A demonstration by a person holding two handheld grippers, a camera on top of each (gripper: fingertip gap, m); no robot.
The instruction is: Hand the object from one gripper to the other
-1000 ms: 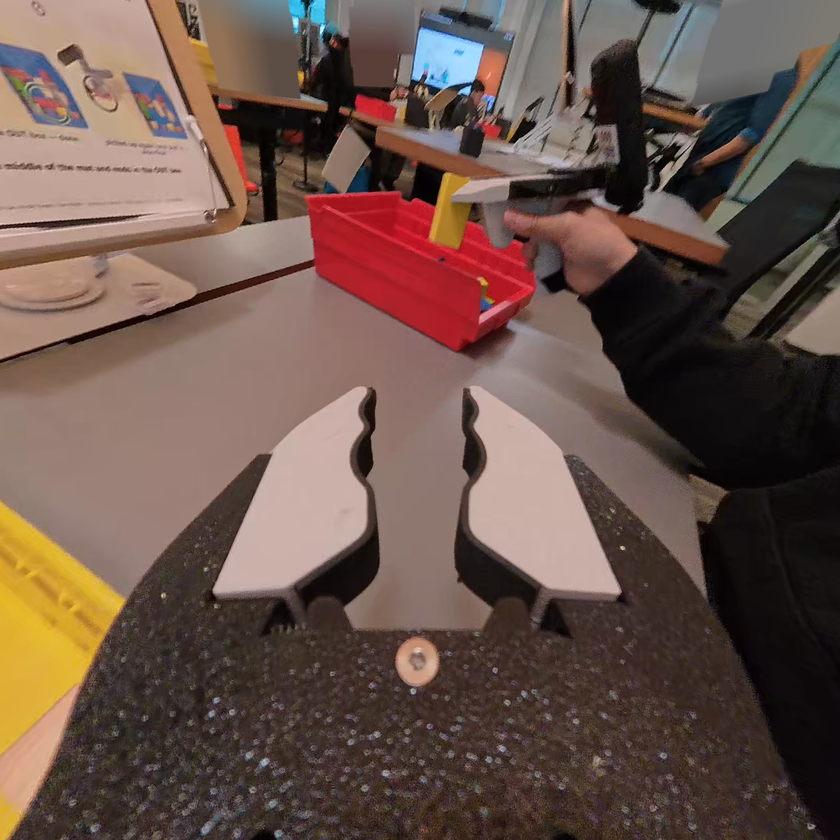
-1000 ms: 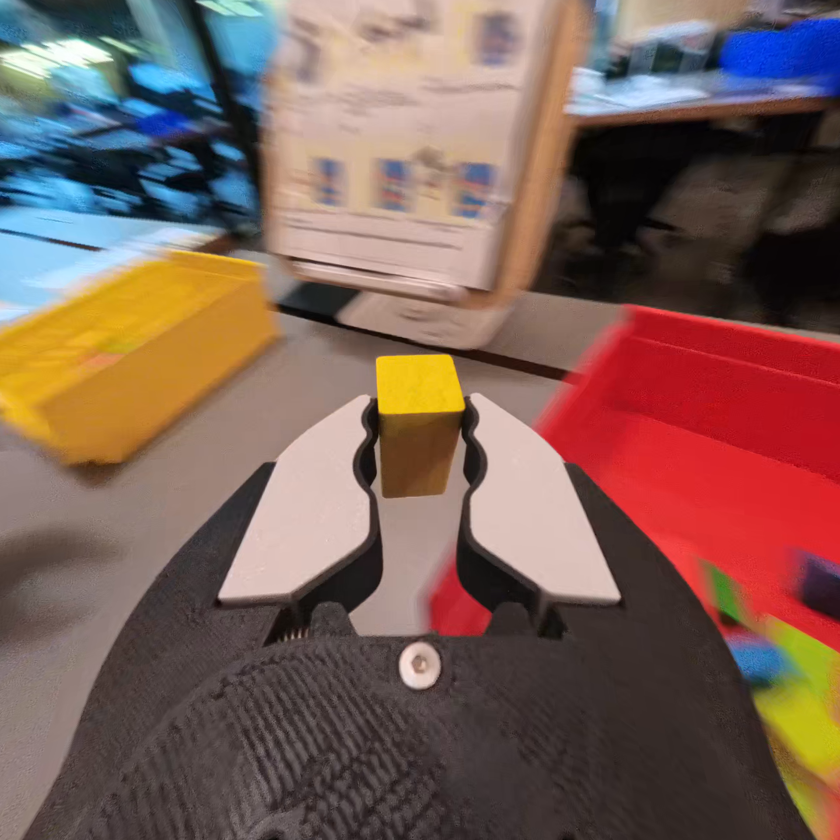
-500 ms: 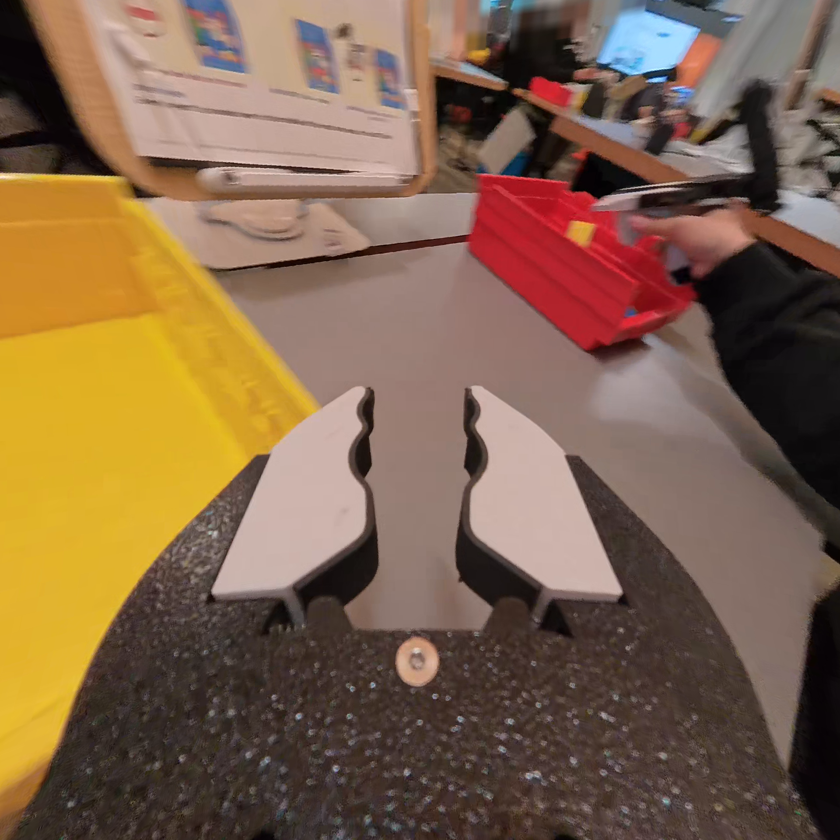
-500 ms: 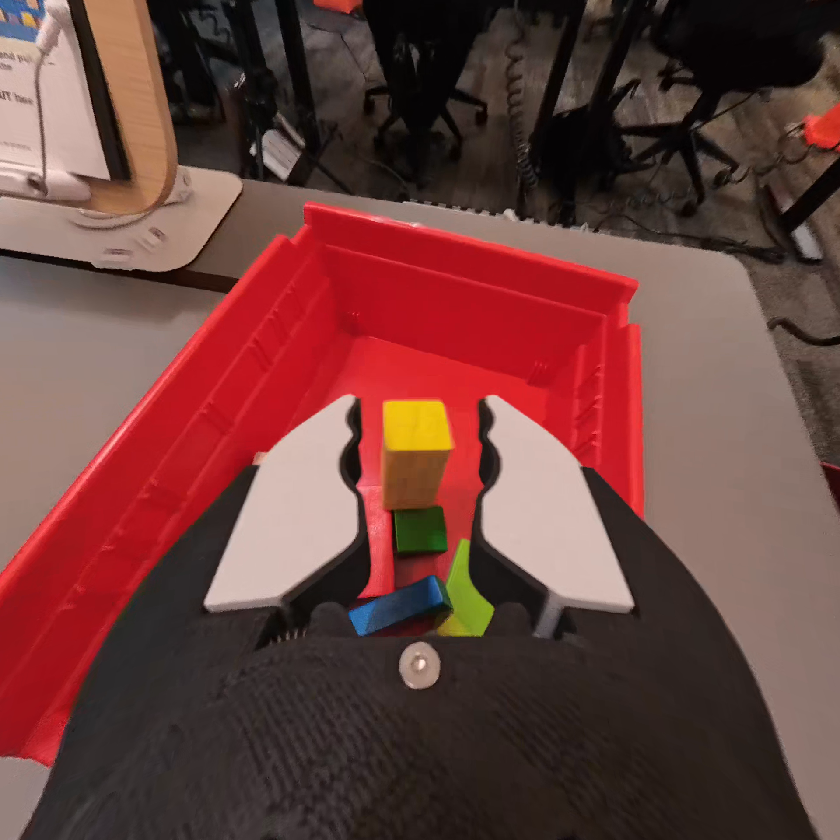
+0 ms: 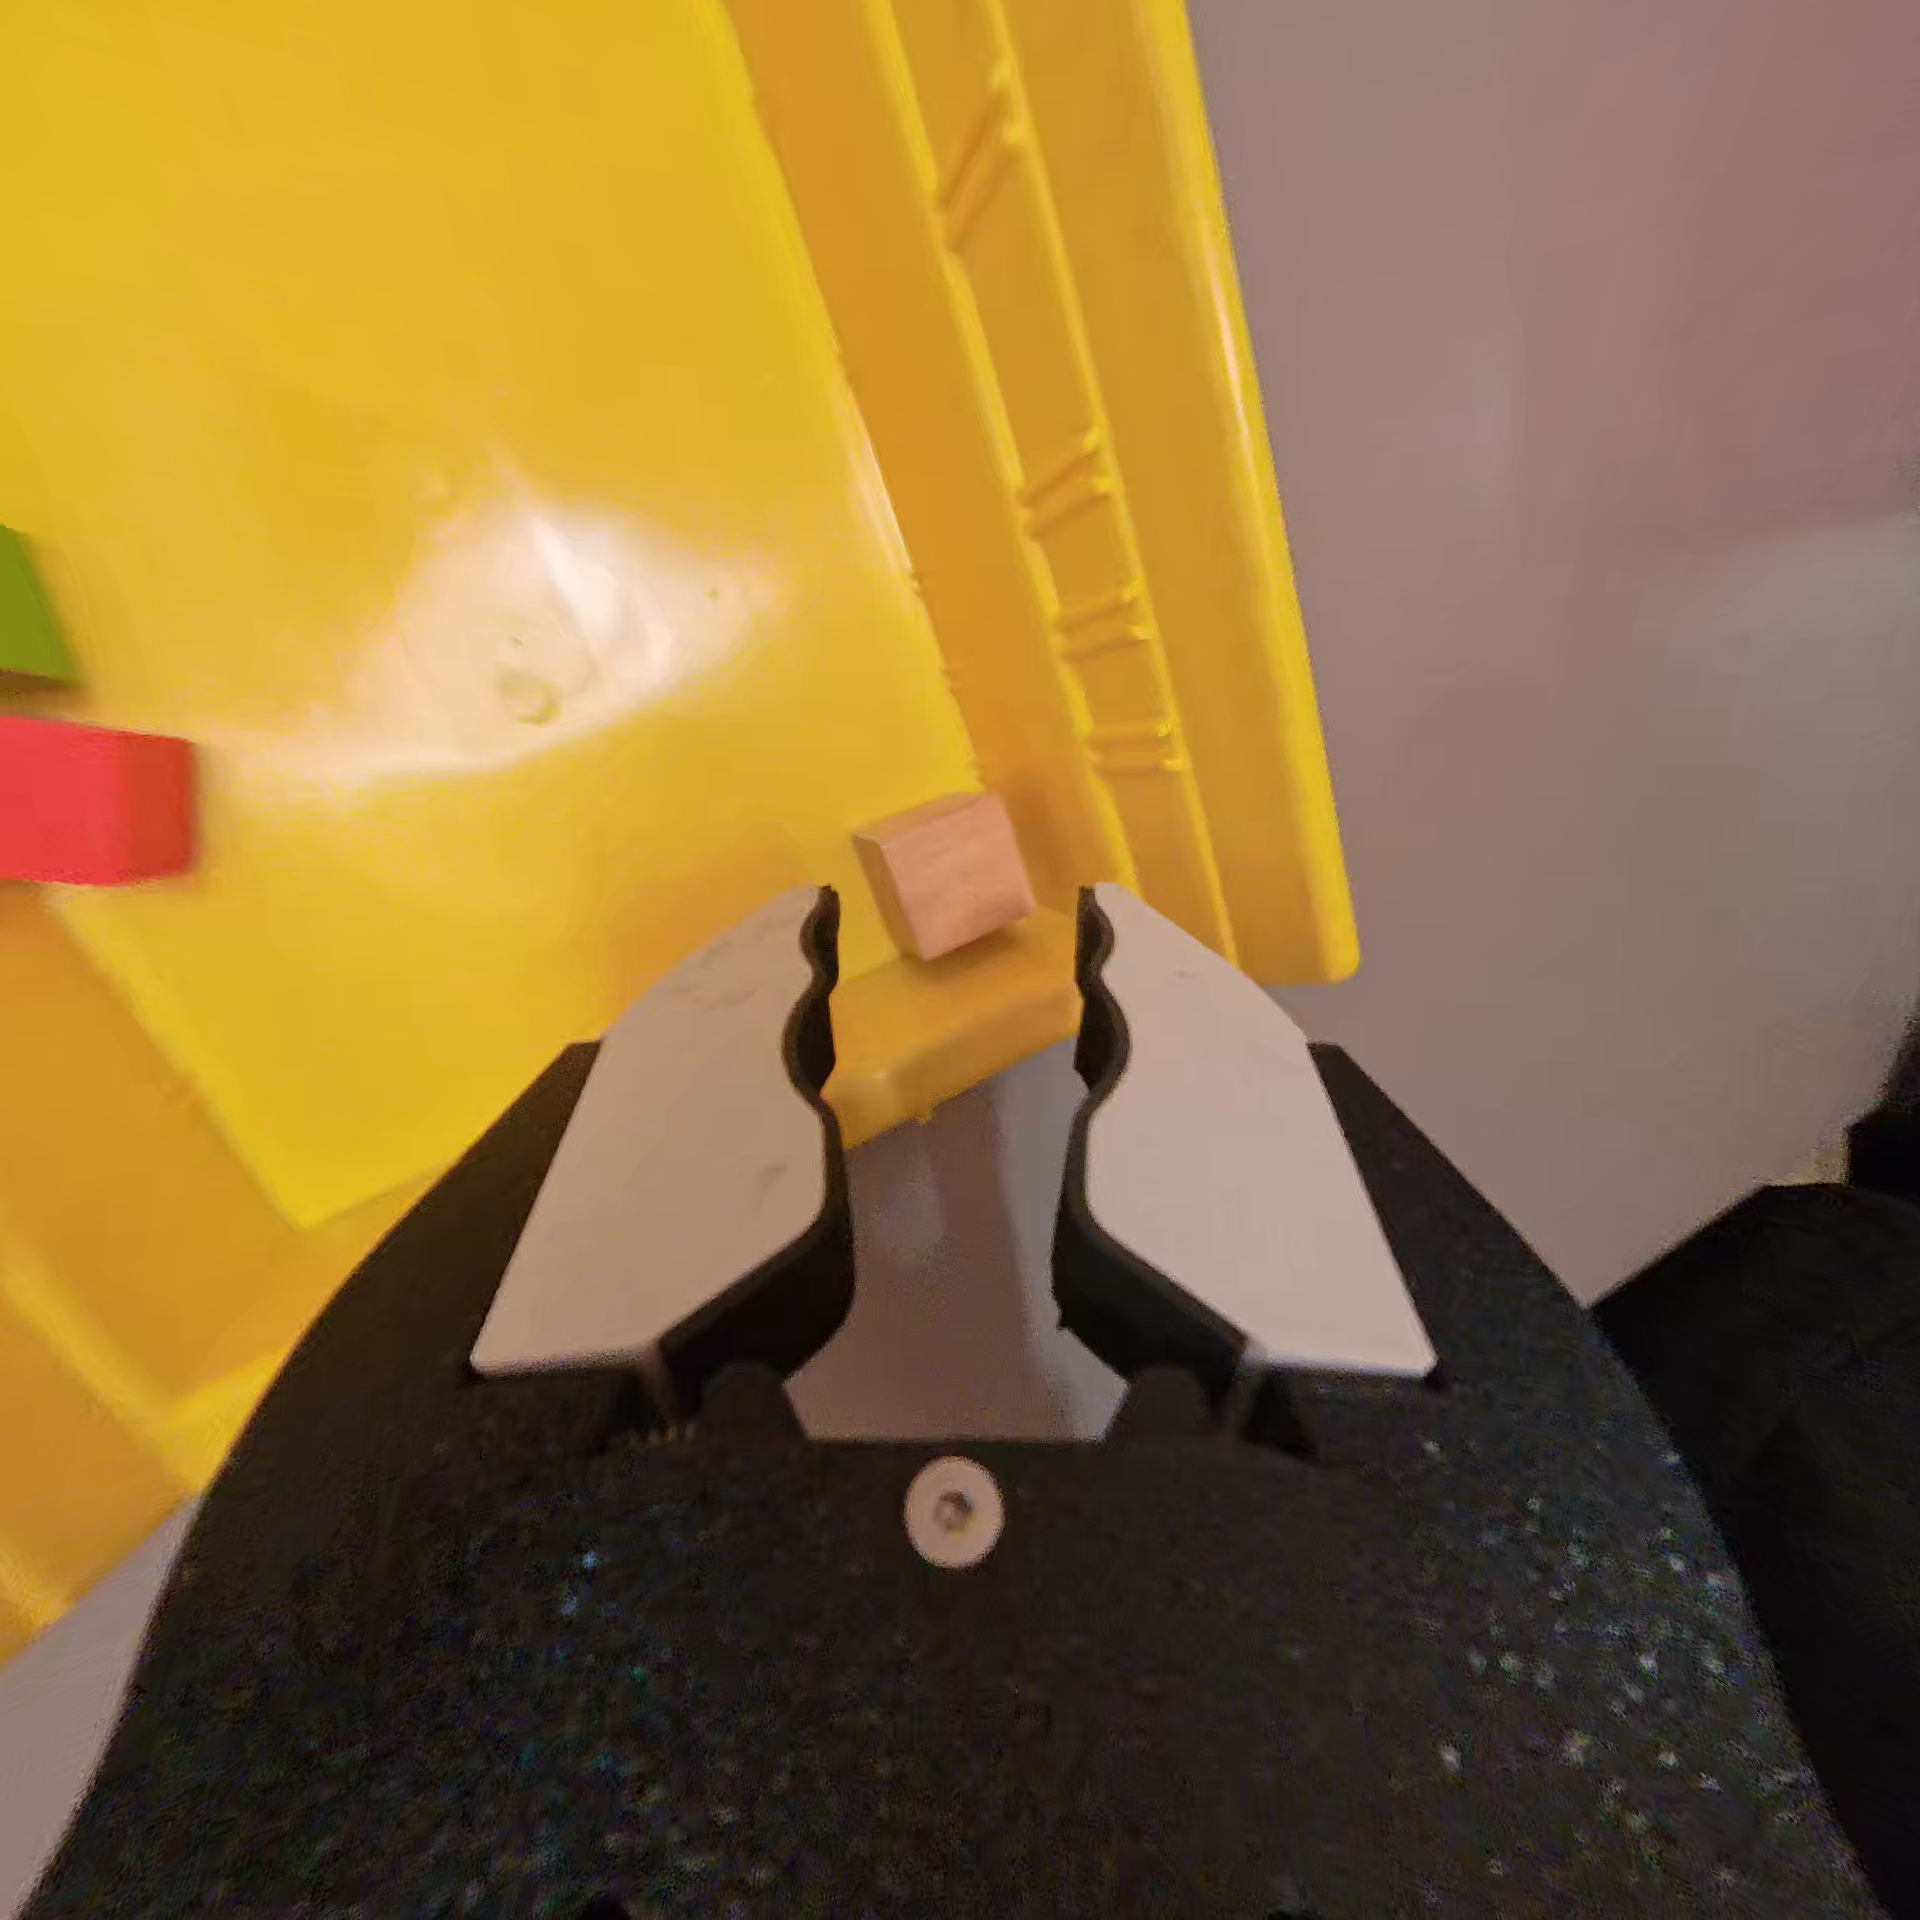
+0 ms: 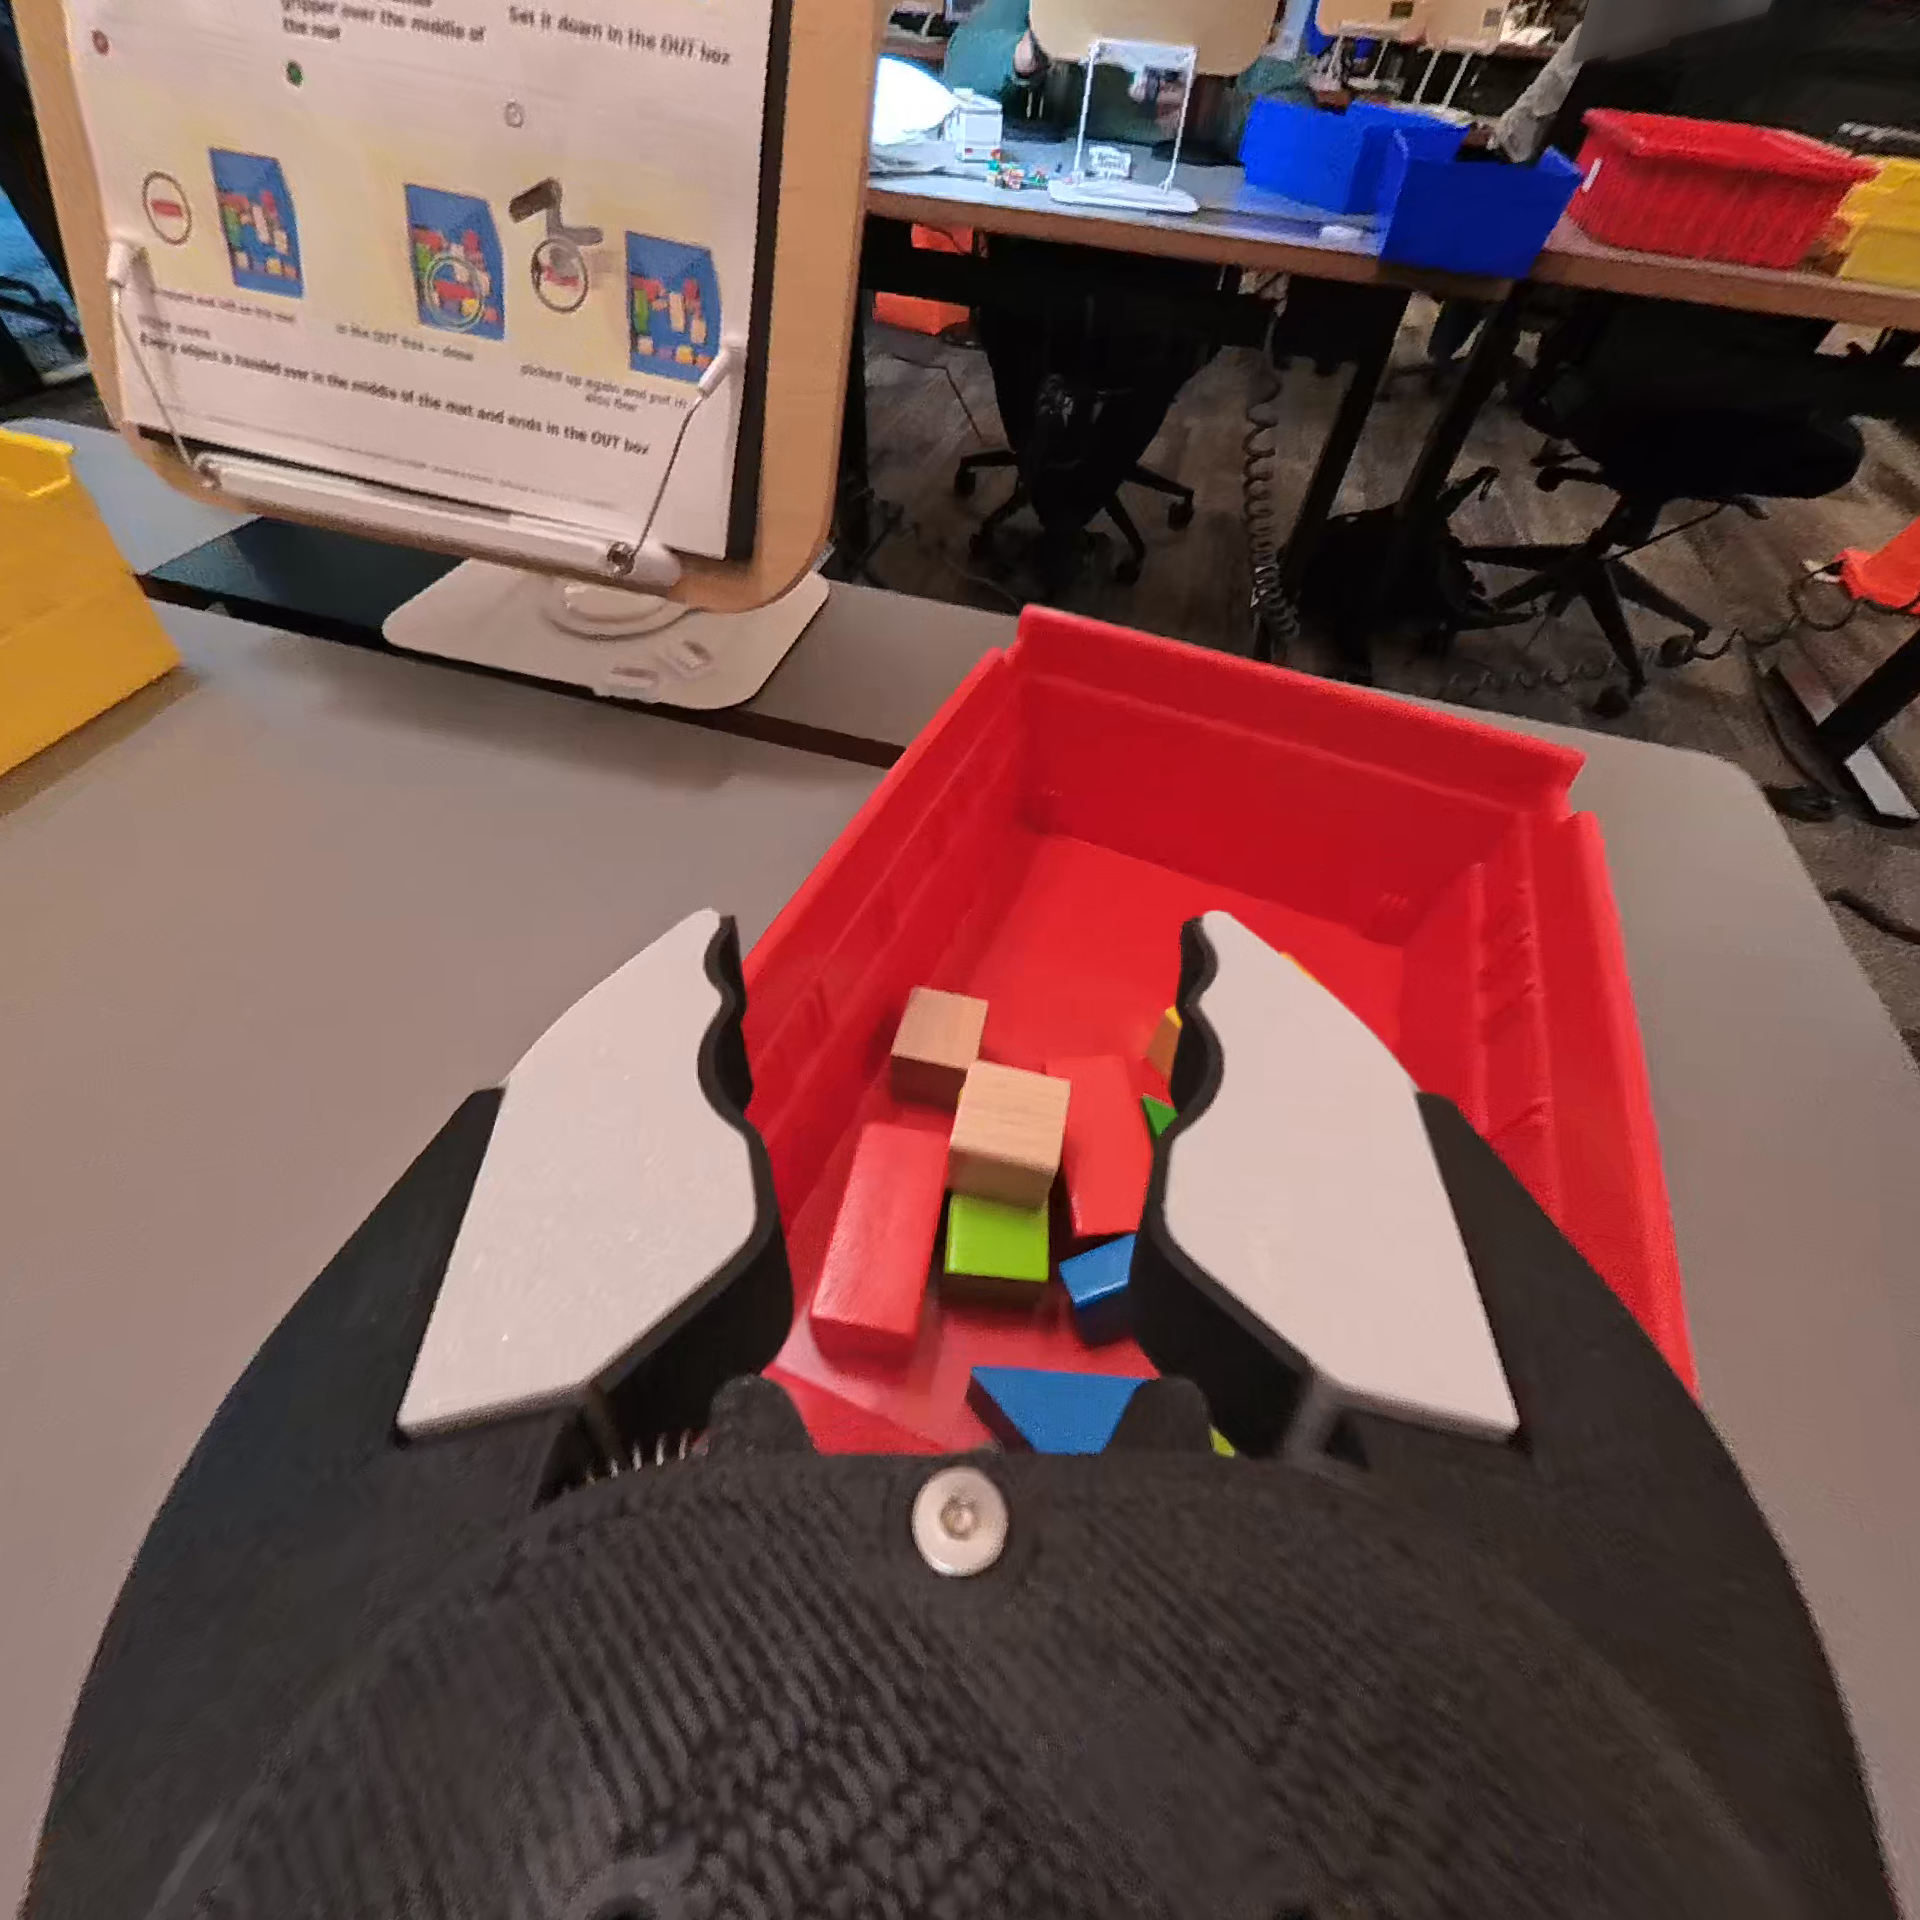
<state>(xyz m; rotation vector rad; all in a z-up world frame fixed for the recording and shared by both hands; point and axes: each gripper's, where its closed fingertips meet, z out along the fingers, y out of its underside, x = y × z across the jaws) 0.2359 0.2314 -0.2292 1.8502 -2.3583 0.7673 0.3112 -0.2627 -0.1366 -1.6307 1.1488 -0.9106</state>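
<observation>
Wooden block (image 5: 943, 871) in yellow bin (image 5: 416, 312), just beyond open left fingers (image 5: 717, 1039).

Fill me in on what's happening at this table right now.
A person is working two handheld grippers over bins of wooden blocks. The right gripper hovers over the red bin, jaws wide open and holding nothing; loose blocks lie inside, among them a red block and a green block. The left gripper is at the near corner of the yellow bin, jaws open, pointing at a plain wooden block inside it, not yet gripped.
</observation>
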